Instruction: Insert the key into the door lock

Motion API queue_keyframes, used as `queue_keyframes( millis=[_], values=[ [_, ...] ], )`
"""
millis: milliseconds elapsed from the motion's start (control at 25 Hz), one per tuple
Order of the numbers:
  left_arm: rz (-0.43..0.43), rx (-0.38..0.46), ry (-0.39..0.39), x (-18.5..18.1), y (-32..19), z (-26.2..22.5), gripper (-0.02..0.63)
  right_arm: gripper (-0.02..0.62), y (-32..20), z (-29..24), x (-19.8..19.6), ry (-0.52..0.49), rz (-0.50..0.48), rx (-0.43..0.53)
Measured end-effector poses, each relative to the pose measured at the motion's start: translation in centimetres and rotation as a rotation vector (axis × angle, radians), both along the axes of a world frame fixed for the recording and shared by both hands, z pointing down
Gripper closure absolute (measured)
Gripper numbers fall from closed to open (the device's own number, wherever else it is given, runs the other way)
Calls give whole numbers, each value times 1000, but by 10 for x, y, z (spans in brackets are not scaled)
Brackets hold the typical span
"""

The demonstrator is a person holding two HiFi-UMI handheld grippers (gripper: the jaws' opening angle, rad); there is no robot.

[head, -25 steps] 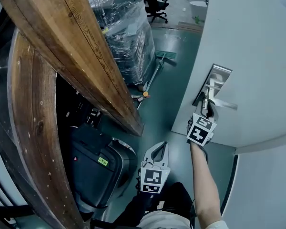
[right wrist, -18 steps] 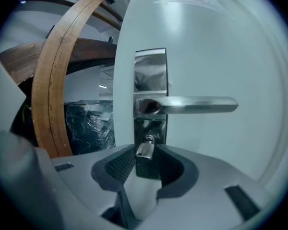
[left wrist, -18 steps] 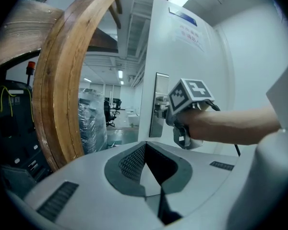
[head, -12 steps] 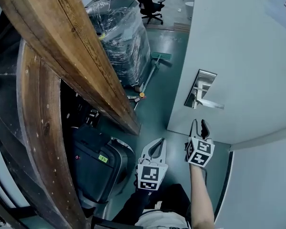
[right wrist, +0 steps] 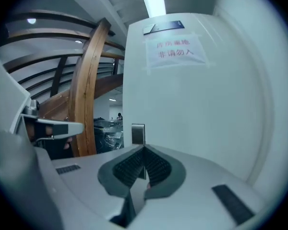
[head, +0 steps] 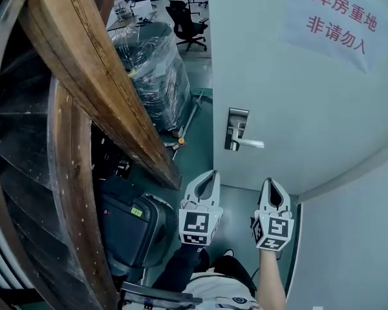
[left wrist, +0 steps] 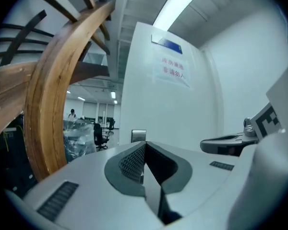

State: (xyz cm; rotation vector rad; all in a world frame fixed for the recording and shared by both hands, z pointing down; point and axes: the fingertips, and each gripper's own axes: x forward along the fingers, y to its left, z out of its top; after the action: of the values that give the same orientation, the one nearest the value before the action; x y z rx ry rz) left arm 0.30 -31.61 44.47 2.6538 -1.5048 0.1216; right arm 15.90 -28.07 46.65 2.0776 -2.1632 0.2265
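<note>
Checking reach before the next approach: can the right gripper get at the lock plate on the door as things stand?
Probably yes. The right gripper, its jaws just closed with nothing visible between them, hangs short of the lock plate, with only open air between.

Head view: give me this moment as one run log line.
left tongs shut, nothing between | right tongs just closed, nothing seen between | both short of door handle
</note>
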Motion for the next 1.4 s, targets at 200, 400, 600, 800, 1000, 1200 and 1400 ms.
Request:
queue_keyframes(
  millis=[200, 400, 600, 800, 1000, 1200, 1400],
  values=[
    [39, 105, 6, 25, 16, -70, 603, 588, 29, -75, 16, 33, -11, 122],
    [57, 178, 1, 42, 25, -115, 603, 588, 44, -125, 27, 22, -17, 221],
    [75, 220, -4, 52, 32, -127, 603, 588, 51, -141, 32, 4, -17, 289],
    [87, 235, -4, 61, 38, -133, 603, 589, 54, -148, 30, 12, -37, 306],
    [91, 240, -2, 66, 39, -135, 603, 589, 52, -149, 30, 18, -48, 308],
    [89, 237, -3, 66, 37, -133, 603, 589, 48, -148, 28, 22, -53, 300],
    [104, 229, -5, 69, 33, -131, 603, 591, 42, -145, 24, 15, -59, 294]
  ],
)
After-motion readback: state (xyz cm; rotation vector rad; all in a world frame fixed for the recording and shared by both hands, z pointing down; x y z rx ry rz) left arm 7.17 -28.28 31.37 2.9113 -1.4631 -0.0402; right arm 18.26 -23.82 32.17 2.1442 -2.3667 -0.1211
